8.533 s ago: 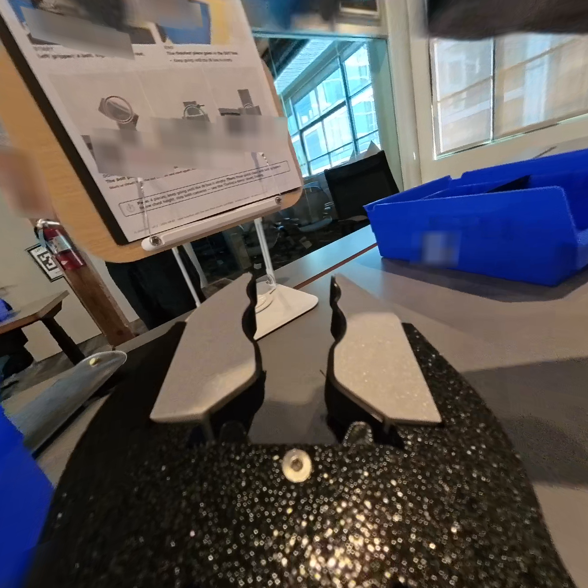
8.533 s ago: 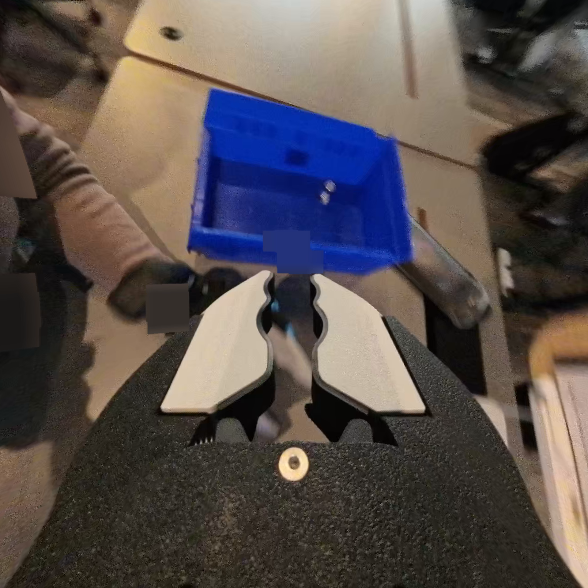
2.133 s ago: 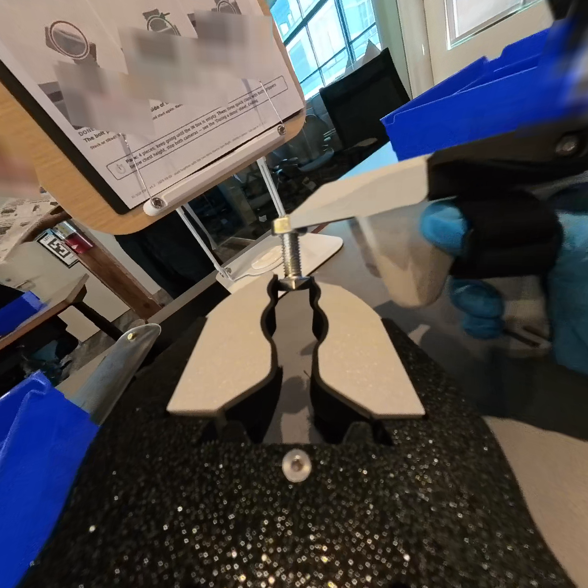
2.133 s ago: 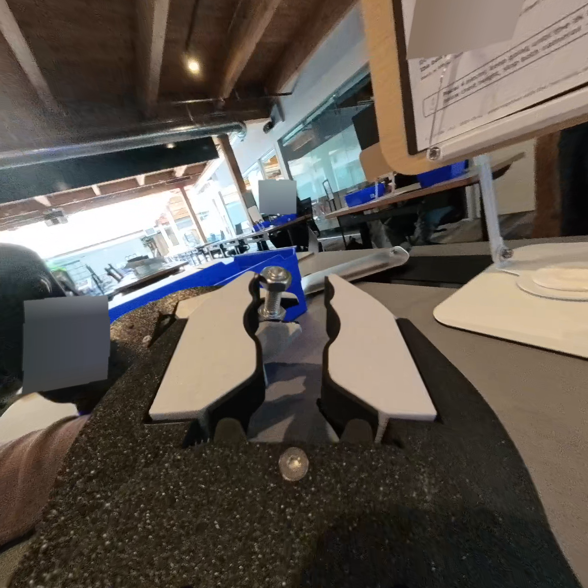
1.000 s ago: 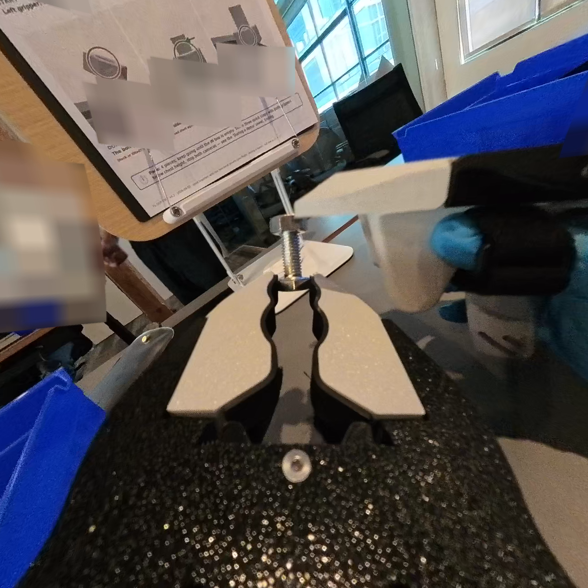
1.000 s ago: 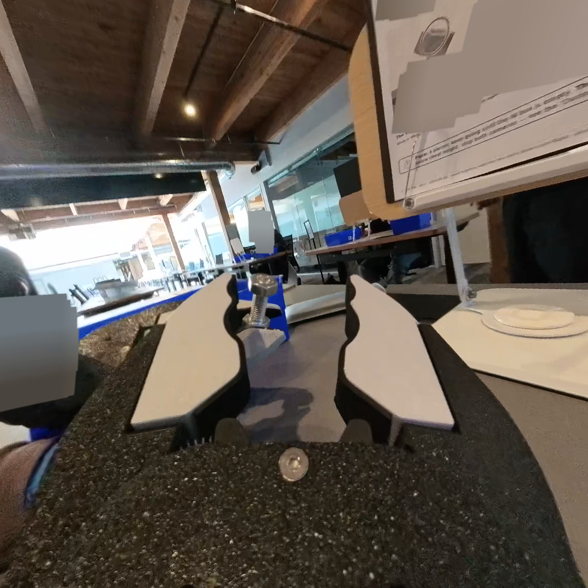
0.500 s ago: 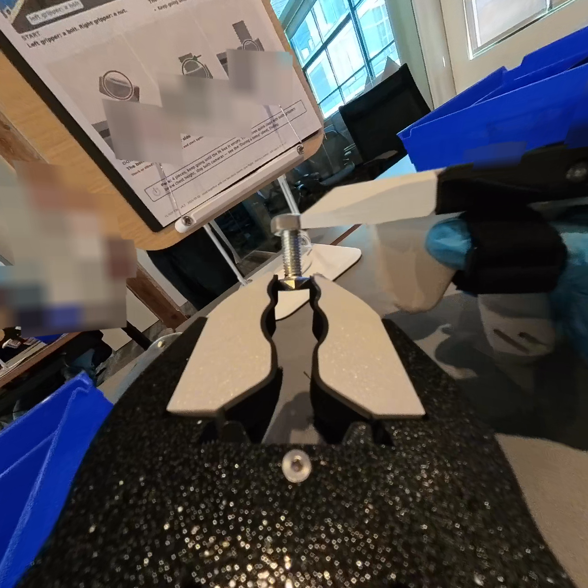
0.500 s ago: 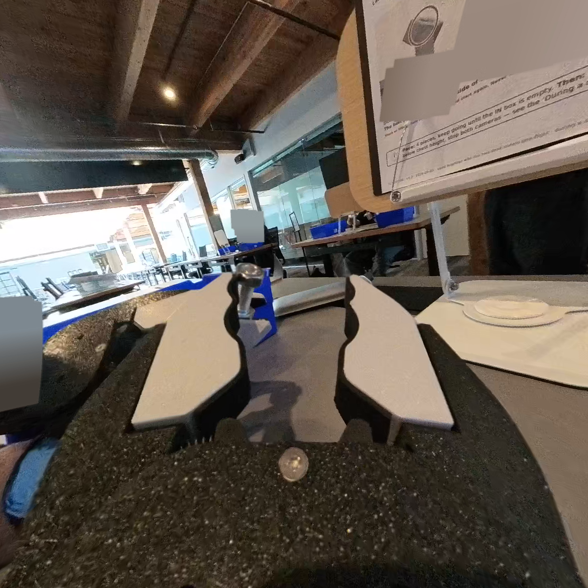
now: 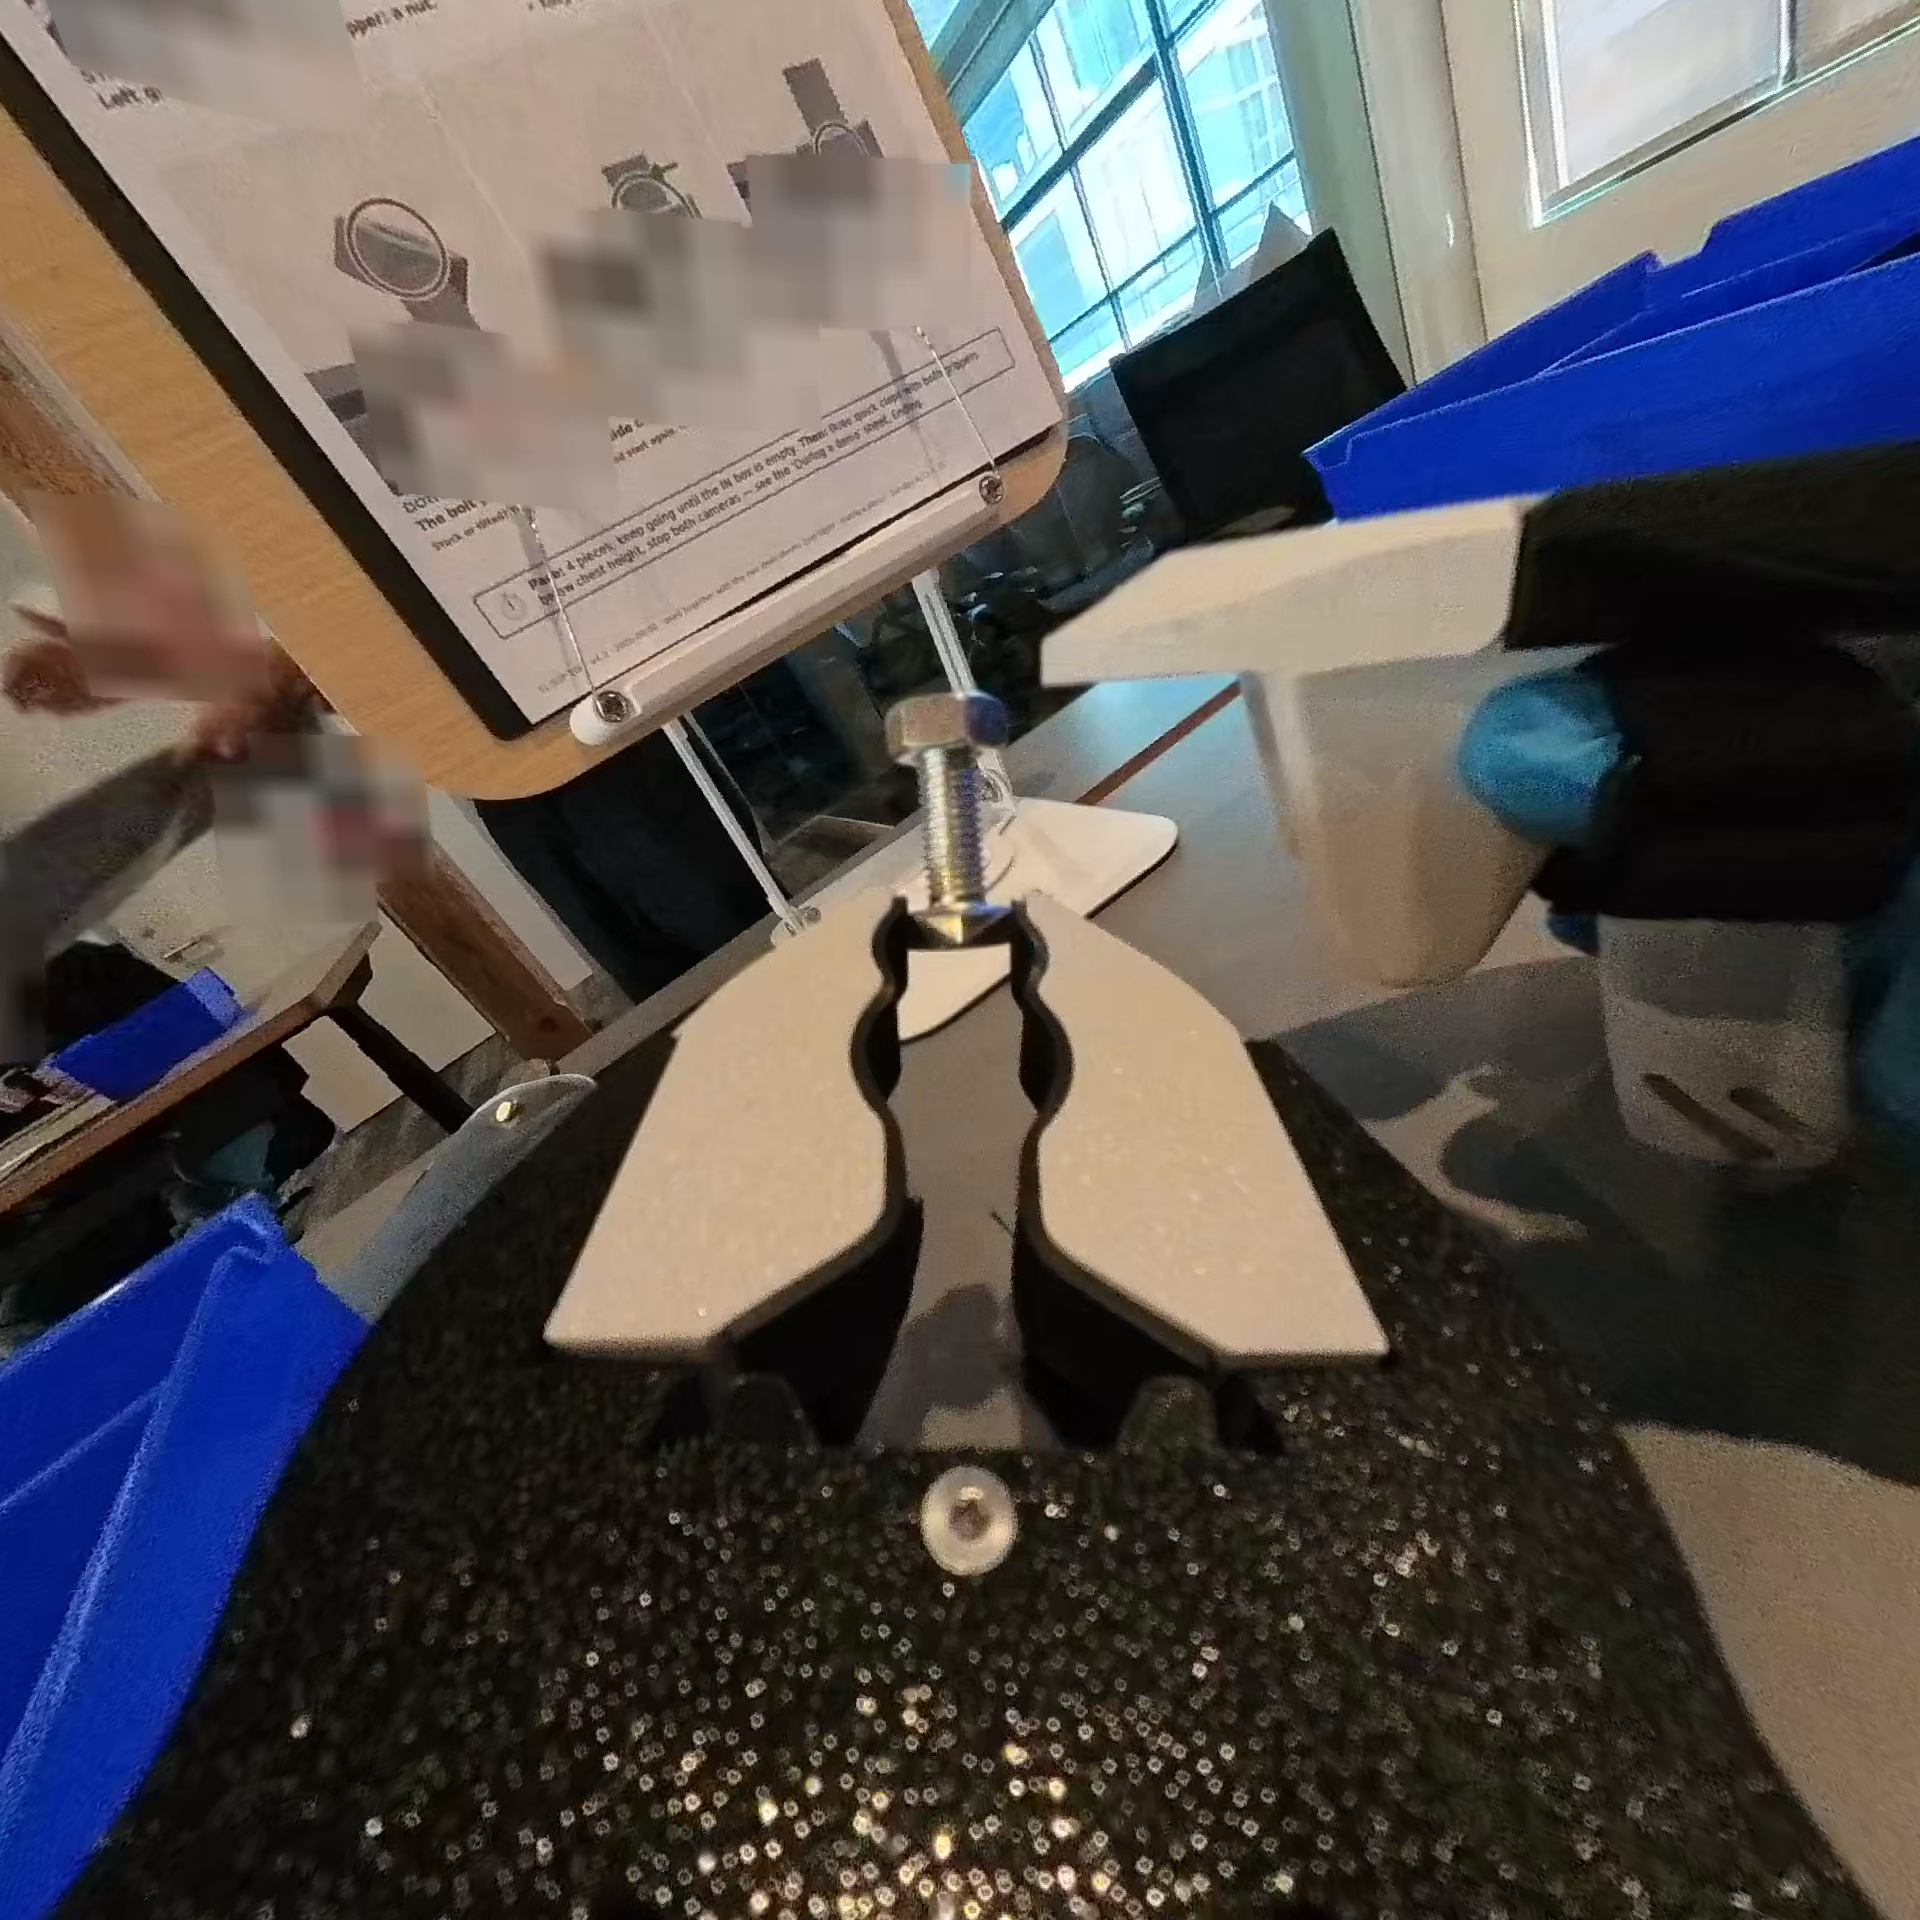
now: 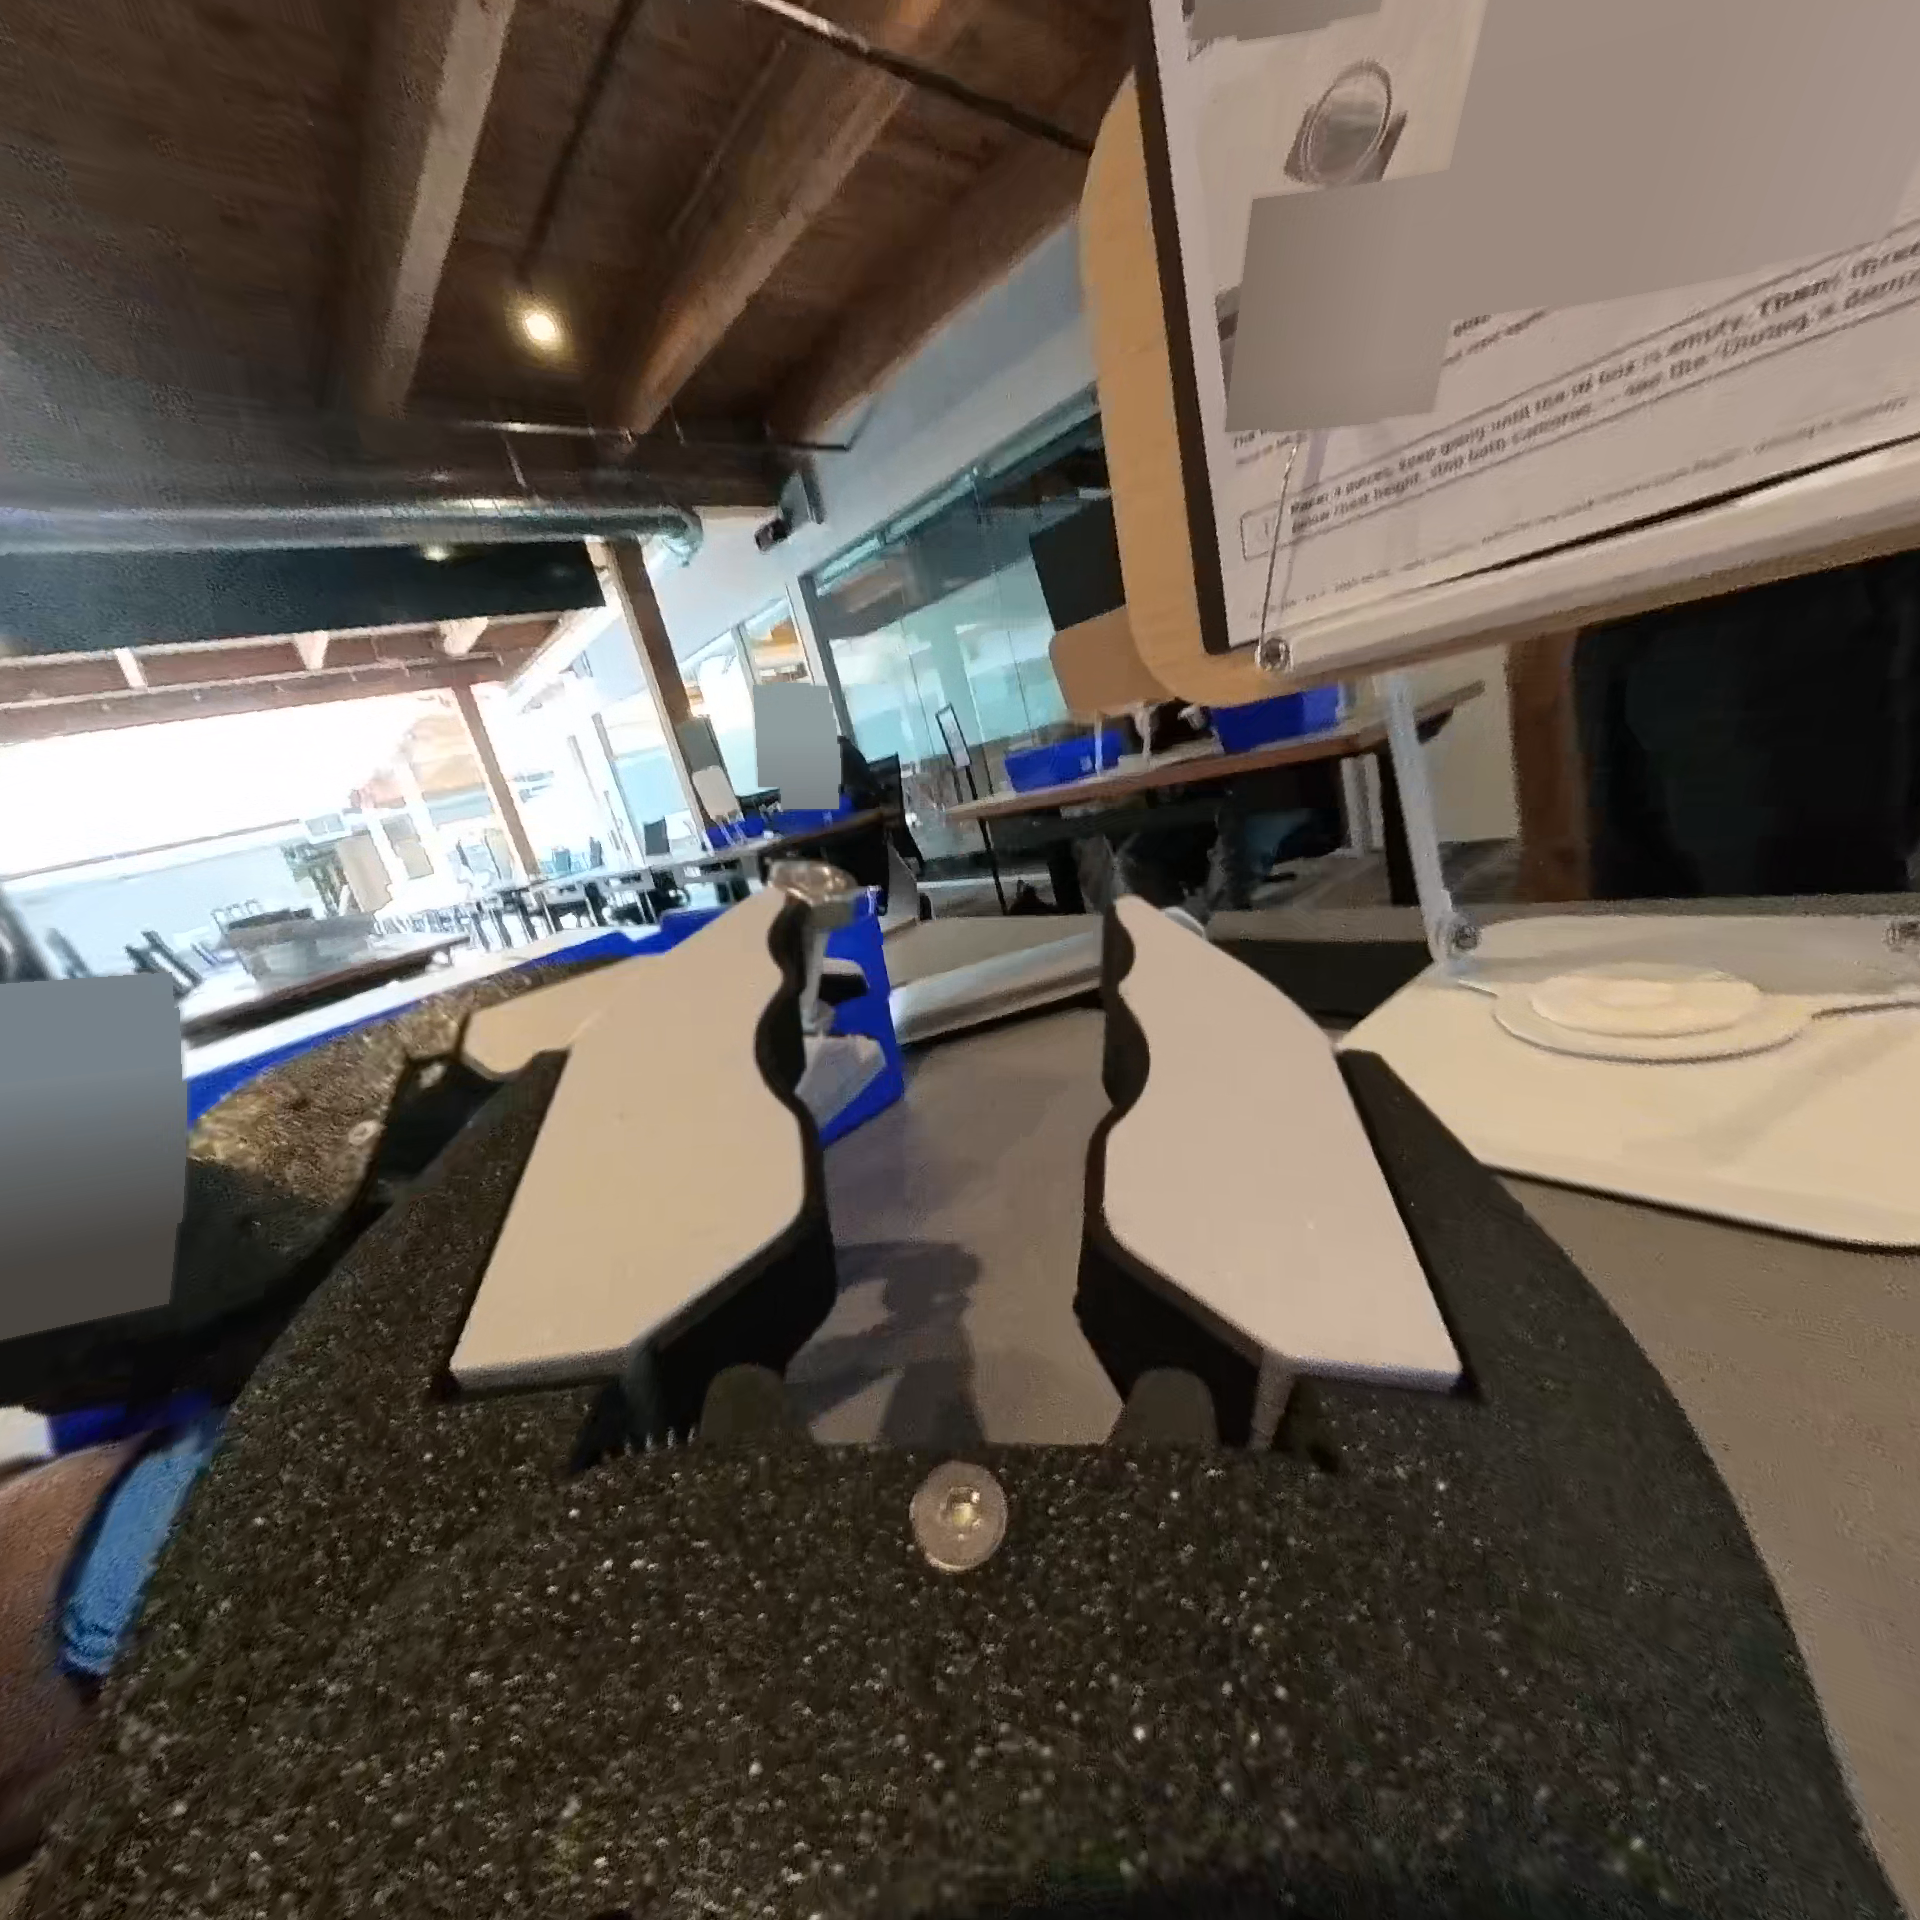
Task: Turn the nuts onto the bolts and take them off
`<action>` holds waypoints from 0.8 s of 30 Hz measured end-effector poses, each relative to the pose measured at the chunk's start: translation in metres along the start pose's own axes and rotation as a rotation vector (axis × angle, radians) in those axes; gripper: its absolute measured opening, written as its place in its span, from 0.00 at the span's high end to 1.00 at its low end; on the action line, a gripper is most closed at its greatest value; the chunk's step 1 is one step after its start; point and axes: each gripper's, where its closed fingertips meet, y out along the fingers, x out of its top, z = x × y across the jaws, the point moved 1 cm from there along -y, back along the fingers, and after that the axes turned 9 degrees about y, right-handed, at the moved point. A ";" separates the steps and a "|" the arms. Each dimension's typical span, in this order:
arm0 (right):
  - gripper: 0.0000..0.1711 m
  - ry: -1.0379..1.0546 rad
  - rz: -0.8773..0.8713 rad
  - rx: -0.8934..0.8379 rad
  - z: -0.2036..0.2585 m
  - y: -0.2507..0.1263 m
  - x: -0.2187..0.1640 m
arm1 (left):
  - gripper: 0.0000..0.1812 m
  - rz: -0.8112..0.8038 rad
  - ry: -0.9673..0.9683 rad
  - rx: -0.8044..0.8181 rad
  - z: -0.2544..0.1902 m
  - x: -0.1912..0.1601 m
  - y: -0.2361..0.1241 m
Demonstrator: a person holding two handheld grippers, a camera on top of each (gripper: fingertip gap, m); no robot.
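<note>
In the left wrist view, my left gripper (image 9: 954, 927) is shut on a hex nut (image 9: 951, 923) at its fingertips. A silver bolt (image 9: 948, 810) stands upright in the nut, head up. My right gripper comes in from the right, and its upper finger (image 9: 1278, 613) ends just right of the bolt head without touching it. In the right wrist view, my right gripper (image 10: 951, 925) is open and empty. The bolt head (image 10: 816, 883) peeks out behind its left fingertip, and the rest of the bolt is mostly hidden. The left gripper's body (image 10: 301, 1122) lies at the left.
An instruction board (image 9: 623, 312) on a wire stand with a white base plate (image 9: 1101, 842) stands behind the bolt, also in the right wrist view (image 10: 1662, 1143). Blue bins sit at left (image 9: 125, 1455) and right (image 9: 1662, 395). A blue-gloved hand (image 9: 1538, 748) holds the right gripper. The table (image 10: 1714, 1351) is grey. The grippers' ends are close to 5 cm from one another.
The right gripper's finger touched the bolt head before and now sits a little to its right. In the right wrist view the bolt slid from between the fingers to behind the left fingertip.
</note>
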 end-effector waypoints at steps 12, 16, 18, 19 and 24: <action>0.71 0.064 -0.022 0.004 -0.002 -0.002 0.003 | 0.90 0.004 -0.015 -0.004 0.001 -0.002 0.000; 0.70 0.093 0.014 0.073 0.007 0.009 -0.004 | 0.90 0.002 0.008 -0.024 -0.006 0.000 0.002; 0.70 0.085 0.032 0.060 0.005 0.010 -0.007 | 0.90 0.004 0.024 -0.020 -0.006 0.000 0.002; 0.71 0.088 0.033 0.049 0.004 0.007 -0.007 | 0.90 0.005 0.025 -0.016 -0.005 0.000 0.001; 0.73 0.107 -0.007 0.032 0.000 0.000 0.001 | 0.90 0.008 -0.004 -0.014 -0.002 -0.002 0.001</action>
